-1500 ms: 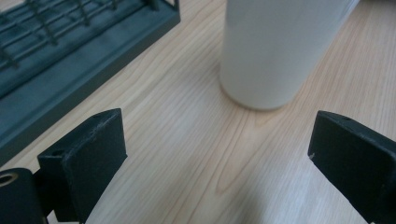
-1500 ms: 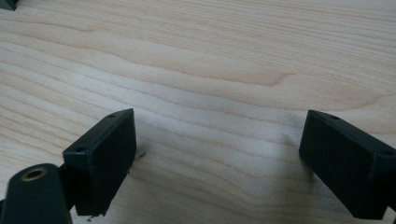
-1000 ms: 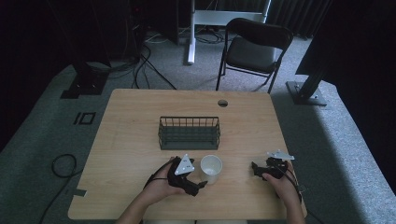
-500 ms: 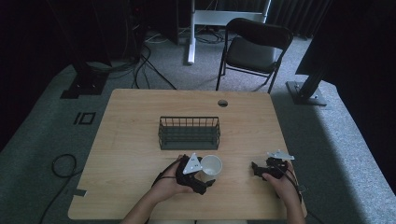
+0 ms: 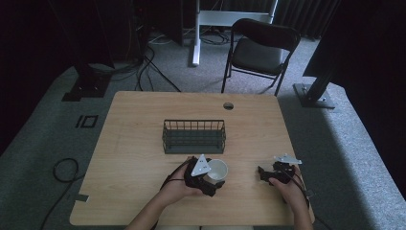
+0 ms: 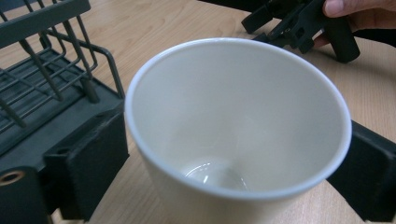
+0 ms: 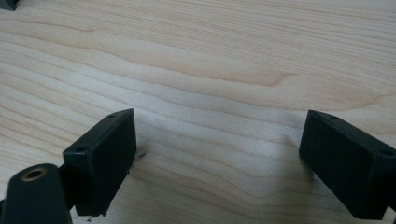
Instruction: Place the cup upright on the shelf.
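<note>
Pale wooden tabletop (image 5: 134, 143) bears both grippers near its front edge. Left gripper (image 5: 213, 181) has been closing, its jaws pinching the white ceramic cup (image 5: 218, 169); right gripper (image 5: 261, 173) rests spread, empty. Beyond stands a dark wire basket (image 5: 194, 136).

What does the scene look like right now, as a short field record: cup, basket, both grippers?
cup: white cup, upright, empty, on the table just in front of the basket
basket: dark wire basket, mid-table, nothing seen inside
left gripper: left gripper has a jaw on either side of the cup; the jaws have just been closing
right gripper: right gripper open over bare wood, nothing between the jaws
</note>
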Motion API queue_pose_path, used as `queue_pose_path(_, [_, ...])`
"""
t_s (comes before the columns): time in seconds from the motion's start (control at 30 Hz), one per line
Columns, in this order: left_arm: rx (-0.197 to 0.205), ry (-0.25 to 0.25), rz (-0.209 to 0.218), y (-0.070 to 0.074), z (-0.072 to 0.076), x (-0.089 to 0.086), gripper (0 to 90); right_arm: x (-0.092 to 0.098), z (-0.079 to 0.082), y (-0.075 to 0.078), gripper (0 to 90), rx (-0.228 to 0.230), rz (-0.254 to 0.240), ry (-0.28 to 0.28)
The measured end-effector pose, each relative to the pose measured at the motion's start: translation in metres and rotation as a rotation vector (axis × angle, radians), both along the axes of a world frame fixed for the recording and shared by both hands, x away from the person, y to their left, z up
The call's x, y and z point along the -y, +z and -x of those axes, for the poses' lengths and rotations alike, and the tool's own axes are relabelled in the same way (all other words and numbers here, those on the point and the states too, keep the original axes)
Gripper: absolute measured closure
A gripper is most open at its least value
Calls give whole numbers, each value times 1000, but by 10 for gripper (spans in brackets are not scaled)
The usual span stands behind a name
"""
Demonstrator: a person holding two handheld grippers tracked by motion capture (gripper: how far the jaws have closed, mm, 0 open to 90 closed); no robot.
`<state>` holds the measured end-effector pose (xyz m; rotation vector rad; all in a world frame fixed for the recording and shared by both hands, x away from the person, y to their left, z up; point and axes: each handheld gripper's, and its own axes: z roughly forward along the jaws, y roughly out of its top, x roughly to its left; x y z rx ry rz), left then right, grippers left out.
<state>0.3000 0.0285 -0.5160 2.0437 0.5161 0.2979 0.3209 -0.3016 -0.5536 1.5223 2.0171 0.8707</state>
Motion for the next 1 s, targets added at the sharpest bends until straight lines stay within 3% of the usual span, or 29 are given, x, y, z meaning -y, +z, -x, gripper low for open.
queue_pose_path(0.1, [6, 0, -12, -1, 0, 3, 112, 0, 0, 0, 107, 0, 0, 0])
queue_pose_path(0.27, [-2, 34, 28, 0, -2, 4, 196, 0, 0, 0, 107, 0, 1, 0])
queue_pose_path(0.53, [31, 5, -13, 4, 1, 4, 205, 0, 0, 0, 107, 0, 0, 0])
queue_pose_path(1.0, [51, 17, 5, 21, -3, -1, 206, 0, 0, 0, 107, 1, 0, 0])
